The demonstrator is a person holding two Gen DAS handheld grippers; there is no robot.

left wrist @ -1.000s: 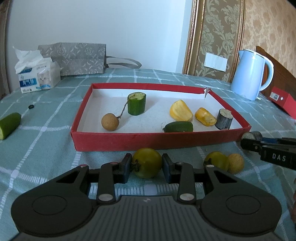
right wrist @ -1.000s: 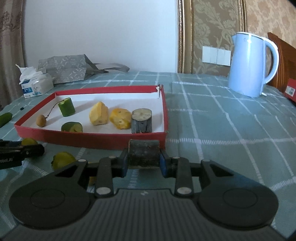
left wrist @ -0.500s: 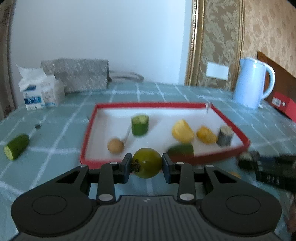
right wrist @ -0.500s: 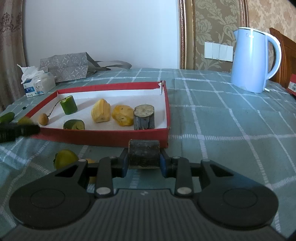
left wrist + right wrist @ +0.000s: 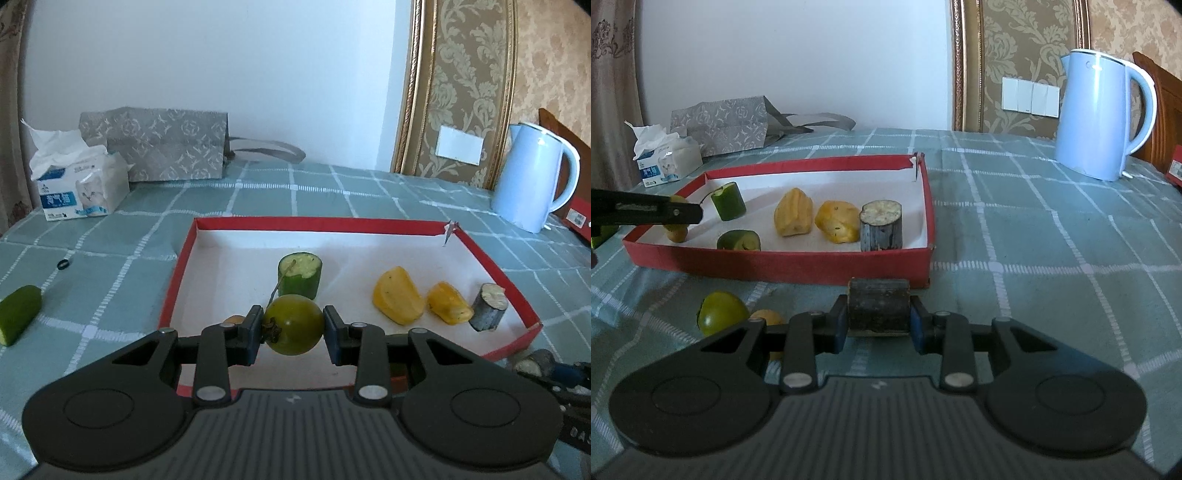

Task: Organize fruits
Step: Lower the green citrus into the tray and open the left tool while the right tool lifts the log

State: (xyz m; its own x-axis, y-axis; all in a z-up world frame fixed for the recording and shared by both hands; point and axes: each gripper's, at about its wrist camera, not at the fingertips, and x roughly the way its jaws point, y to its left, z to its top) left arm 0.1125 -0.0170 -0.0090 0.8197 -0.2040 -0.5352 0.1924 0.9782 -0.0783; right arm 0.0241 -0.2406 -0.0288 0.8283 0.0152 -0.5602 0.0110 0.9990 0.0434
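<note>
Your left gripper [image 5: 293,325] is clamping a round green fruit with a dry brown stem [image 5: 294,325] between its two dark pads, and you are holding it raised over the near left part of the shallow red cardboard tray with a white floor [image 5: 491,264]. Your right gripper [image 5: 879,314] is pinching a short, dark grey cylindrical stalk piece [image 5: 879,308], and it is sitting low above the green checked tablecloth [image 5: 1034,240], just in front of the tray's near right corner.

Inside the tray, an upright green cucumber chunk [image 5: 300,275] is standing just beyond the fruit you are gripping, and a small tan round fruit [image 5: 676,233] is resting near the left wall. In the right wrist view, a green cucumber wedge lying on its side [image 5: 738,240] is resting close to the near wall. Two yellow fruit pieces, a larger one [image 5: 398,301] and a smaller one [image 5: 448,308], are lying side by side, and a second grey stalk piece with a pale cut top [image 5: 487,312] is standing just beside them near the right wall.

Outside the tray, a second green round fruit [image 5: 722,313] and a small orange-tan fruit [image 5: 768,317] are sitting close together on the cloth in front of the tray, to the left of your right gripper. A cut cucumber end [image 5: 18,319] is lying well apart on the far left. A pale blue electric kettle [image 5: 1102,118], a tissue pack [image 5: 79,188] and a grey patterned paper bag [image 5: 166,146] are standing at the back of the table.
</note>
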